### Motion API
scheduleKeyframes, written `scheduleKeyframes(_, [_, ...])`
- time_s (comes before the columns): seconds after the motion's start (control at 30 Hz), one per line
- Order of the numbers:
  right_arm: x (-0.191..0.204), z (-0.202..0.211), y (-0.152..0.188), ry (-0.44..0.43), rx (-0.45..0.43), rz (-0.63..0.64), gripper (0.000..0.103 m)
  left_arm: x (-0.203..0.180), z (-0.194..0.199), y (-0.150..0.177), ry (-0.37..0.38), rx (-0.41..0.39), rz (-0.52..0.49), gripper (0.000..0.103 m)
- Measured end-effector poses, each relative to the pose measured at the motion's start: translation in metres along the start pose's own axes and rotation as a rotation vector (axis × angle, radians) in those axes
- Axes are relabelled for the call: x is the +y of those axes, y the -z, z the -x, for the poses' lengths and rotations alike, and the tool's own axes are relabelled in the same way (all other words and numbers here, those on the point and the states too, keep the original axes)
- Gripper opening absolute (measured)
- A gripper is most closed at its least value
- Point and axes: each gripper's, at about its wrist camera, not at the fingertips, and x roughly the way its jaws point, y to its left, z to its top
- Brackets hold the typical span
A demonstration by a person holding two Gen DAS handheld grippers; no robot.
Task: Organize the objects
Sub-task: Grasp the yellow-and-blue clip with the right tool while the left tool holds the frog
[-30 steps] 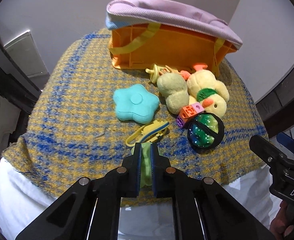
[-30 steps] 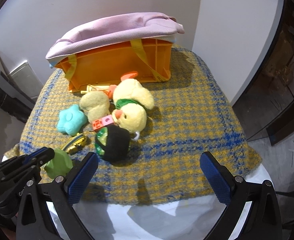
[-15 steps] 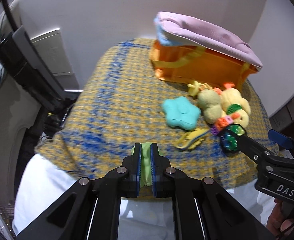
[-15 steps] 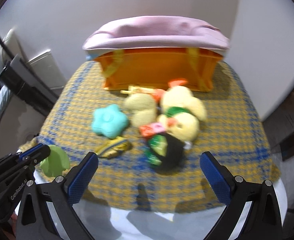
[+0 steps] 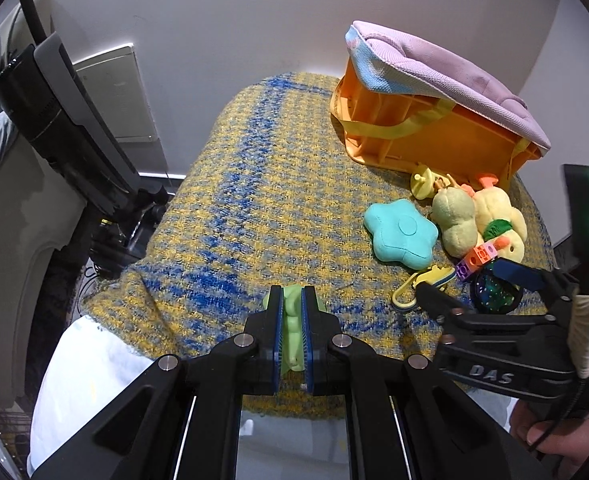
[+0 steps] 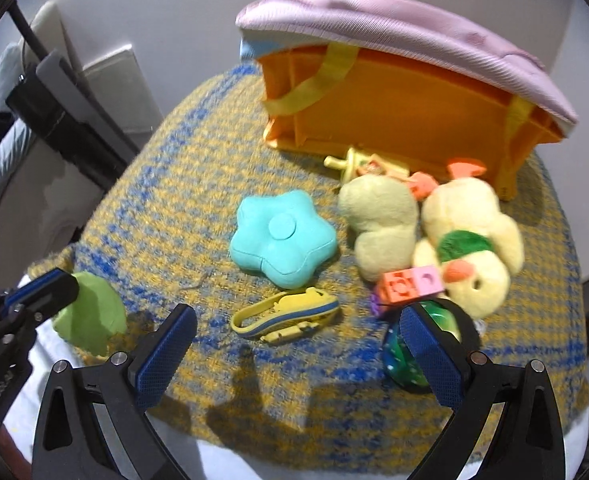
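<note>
Far left: the left gripper (image 5: 292, 334) is clamped on a light green toy (image 5: 292, 328), the toy squeezed between the two blue pads (image 5: 277, 340). From the right wrist view the same green toy (image 6: 90, 316) sits at the near left edge of the woven yellow-and-blue cloth (image 6: 198, 184) covering the table.

Centre: a teal star-shaped toy (image 6: 282, 236) lies flat on the cloth. Just in front of it, a yellow-and-blue clip-like toy (image 6: 286, 314) with a loop at its left end, lying on its side.

Right of centre: two pale yellow plush pieces, one plain plush (image 6: 380, 220), one duck plush (image 6: 472, 240) with a green collar and orange beak, touching each other. Against the duck's front, a short row of toy blocks (image 6: 408, 286) in orange, pink and purple. Below the blocks, a dark ball (image 6: 422, 350) with glittery green panels.

The right gripper (image 6: 298, 354) is spread wide, holding nothing; its left finger stands near the clip toy, its right finger overlaps the ball in view. Contact with the ball cannot be told.

Rear right: an orange bin (image 6: 394, 112) with yellow straps, tilted, a lilac cushion (image 6: 394, 28) resting across its top. Small yellow and orange pieces (image 6: 358, 164) lie at the bin's base, behind the plush.
</note>
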Motion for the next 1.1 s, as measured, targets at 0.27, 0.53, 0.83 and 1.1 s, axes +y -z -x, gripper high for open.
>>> scheduleKeyframes(0.27, [0.008,-0.025,-0.001,0.04,0.047,0.05,0.102,-0.003,-0.01,-0.004,0.014,0.016,-0.009,0.01])
scheduleKeyframes(0.53, [0.017,-0.033,0.003,0.053,0.07,0.107,0.085,-0.004,-0.013,-0.003,0.018,0.03,-0.019,0.01])
scheduleKeyframes(0.83, [0.018,-0.014,0.005,0.021,0.047,0.089,0.067,-0.009,-0.005,-0.004,0.02,0.027,-0.028,0.01])
scheduleKeyframes(1.1, [0.012,0.012,0.006,-0.049,0.045,0.041,0.023,-0.023,0.013,-0.007,0.028,-0.007,-0.053,0.01])
